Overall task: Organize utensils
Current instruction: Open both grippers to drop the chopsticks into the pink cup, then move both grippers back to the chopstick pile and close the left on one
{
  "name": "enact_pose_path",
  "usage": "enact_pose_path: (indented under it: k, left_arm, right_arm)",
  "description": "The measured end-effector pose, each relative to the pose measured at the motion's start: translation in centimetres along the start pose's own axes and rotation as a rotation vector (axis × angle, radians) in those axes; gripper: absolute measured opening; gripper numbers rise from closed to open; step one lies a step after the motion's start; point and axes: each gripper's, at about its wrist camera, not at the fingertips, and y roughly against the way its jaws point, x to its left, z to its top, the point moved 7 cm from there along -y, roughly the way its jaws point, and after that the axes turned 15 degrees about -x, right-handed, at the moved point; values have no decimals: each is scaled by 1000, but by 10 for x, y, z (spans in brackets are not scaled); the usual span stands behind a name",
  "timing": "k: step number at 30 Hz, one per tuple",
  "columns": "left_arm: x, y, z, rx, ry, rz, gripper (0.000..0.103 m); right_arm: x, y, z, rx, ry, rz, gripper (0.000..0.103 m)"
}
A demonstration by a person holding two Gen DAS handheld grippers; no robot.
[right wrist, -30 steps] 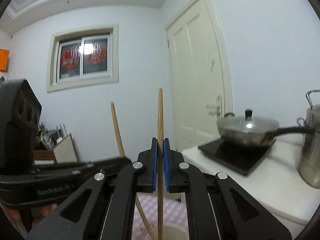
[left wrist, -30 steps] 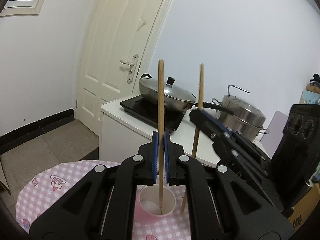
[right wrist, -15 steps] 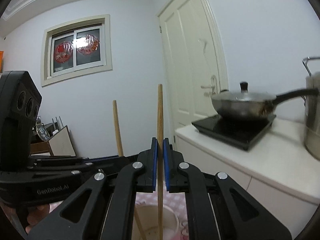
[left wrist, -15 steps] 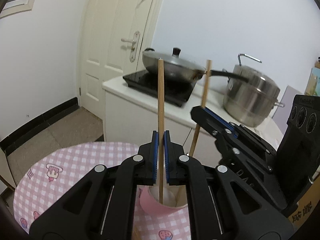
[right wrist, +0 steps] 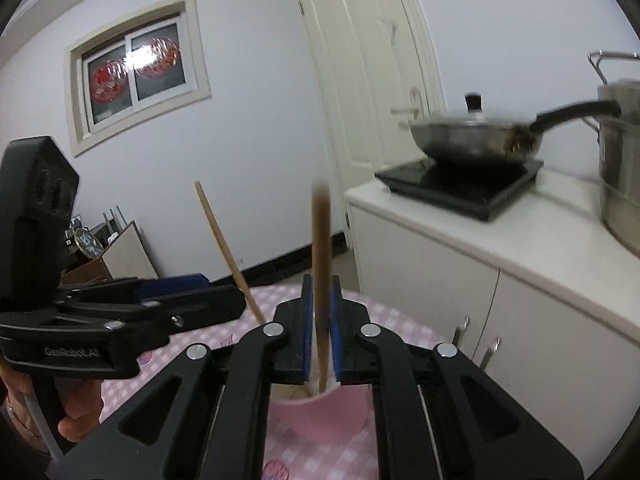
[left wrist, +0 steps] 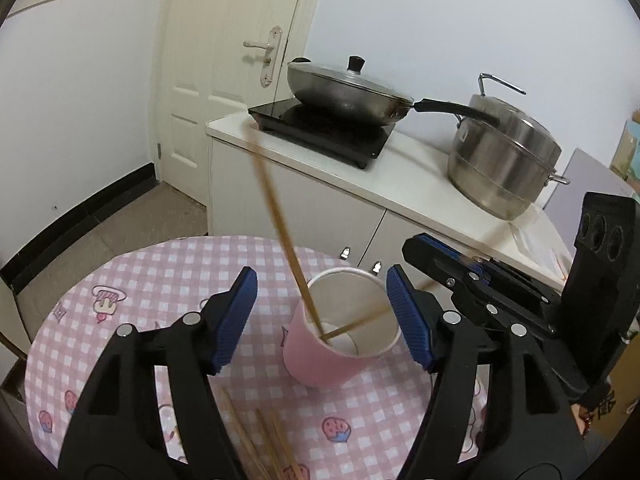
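Gaping wide after just opening, left gripper straddling pink cup near the table's far edge, released chopstick leaning inside, right gripper just easing apart around upright chopstick over cup, "GenRobot.AI" on left gripper's body.

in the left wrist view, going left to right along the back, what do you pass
door handle → lidded wok on the black cooktop → steel pot on the white counter → the right gripper's black body
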Motion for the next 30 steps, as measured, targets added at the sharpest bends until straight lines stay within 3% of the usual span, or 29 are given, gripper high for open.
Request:
enact_pose_path:
  k: [5, 12, 20, 30]
  left_arm:
    - [2, 18, -3, 17, 0, 8, 67]
    - [17, 61, -13, 38, 7, 33, 67]
    - [58, 103, -52, 126, 41, 107, 67]
    - [95, 110, -119, 296, 88, 189, 67]
  right_arm:
    - [5, 17, -2, 32, -4, -37, 36]
    - [7, 45, -2, 56, -26, -94, 47]
    - [21, 78, -28, 140, -71, -106, 49]
    - [66, 77, -85, 320, -39, -49, 49]
